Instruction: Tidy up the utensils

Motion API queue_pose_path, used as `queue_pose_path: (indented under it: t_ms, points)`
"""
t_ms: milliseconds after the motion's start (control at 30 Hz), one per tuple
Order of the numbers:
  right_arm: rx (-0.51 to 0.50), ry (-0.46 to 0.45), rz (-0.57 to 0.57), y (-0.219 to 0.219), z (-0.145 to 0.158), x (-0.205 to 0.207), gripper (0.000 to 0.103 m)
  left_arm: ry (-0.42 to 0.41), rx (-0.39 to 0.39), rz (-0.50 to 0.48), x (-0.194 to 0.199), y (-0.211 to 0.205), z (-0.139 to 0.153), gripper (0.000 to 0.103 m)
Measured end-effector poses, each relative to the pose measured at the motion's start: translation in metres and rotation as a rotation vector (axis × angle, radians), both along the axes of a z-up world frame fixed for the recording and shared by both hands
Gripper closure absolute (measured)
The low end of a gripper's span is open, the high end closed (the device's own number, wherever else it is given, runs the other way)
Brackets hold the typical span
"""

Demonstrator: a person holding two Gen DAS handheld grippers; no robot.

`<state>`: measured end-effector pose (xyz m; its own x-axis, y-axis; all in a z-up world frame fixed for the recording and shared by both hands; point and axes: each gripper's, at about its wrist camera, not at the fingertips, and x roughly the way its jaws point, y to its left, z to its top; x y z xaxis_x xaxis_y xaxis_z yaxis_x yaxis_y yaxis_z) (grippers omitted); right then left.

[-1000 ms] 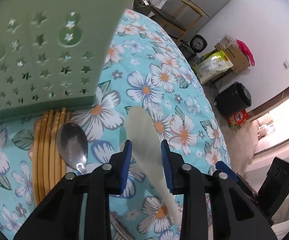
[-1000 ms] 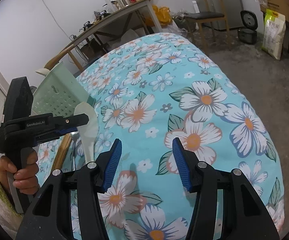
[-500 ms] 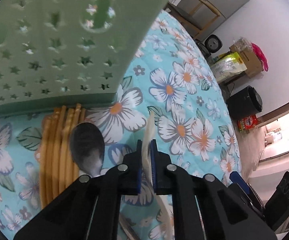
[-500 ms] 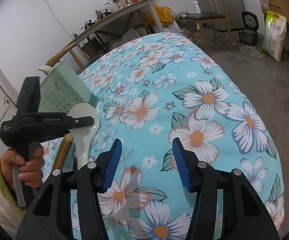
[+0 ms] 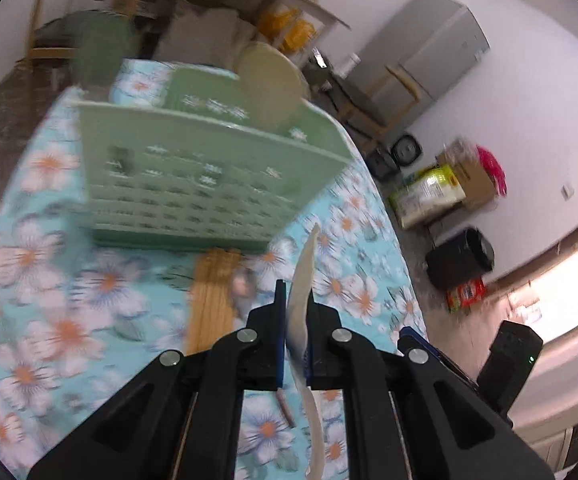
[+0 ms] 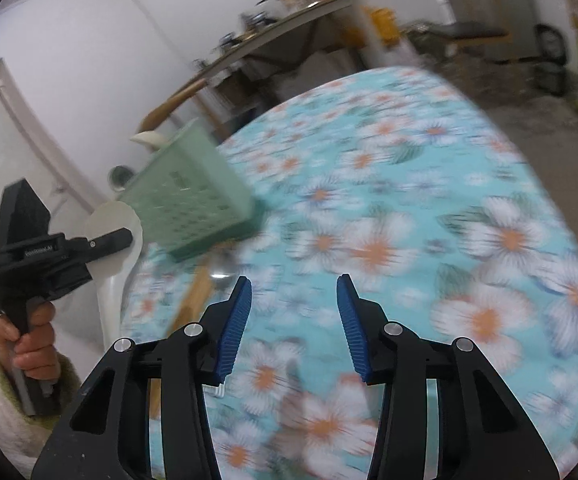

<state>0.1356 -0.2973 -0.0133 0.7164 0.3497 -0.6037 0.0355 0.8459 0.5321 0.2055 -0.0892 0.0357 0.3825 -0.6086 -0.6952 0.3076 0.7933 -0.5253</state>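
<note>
The left gripper (image 5: 293, 330), clamped on the white rice paddle (image 5: 303, 280), has lifted it off the floral tablecloth (image 5: 69, 280), below the green utensil basket (image 5: 209, 176). The right gripper (image 6: 293, 322) is empty, jaws just narrowing yet apart.

White walls (image 5: 529, 92) enclosed a bare grey floor (image 6: 549, 128). A grey refrigerator (image 5: 429, 44) stood beside a wooden chair (image 5: 373, 100), and a cluttered long table (image 6: 289, 28) ran along the wall.

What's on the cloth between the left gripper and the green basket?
In the left wrist view: chopsticks and a blurred metal spoon, before the green basket.
</note>
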Motion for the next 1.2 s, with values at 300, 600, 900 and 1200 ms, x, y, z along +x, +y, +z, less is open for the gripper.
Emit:
queue_pose_path:
  t_ms: [300,600,900,1200]
  points:
    - [0.128,0.066,0.22,0.054,-0.019,0.093,0.068,-0.002,0.001,0.192,-0.009,0.083,-0.002,0.097]
    - [0.178,0.176,0.287,0.07,-0.058,0.155,0.068,0.007,-0.021,0.23,-0.017,0.113,-0.012,0.097]
    - [0.129,0.185,0.276,0.075,-0.06,0.147,0.085,0.033,-0.044,0.224,-0.014,0.121,-0.022,0.097]
    - [0.059,0.169,0.259,0.076,-0.053,0.134,0.098,0.041,-0.051,0.232,-0.013,0.129,-0.025,0.097]
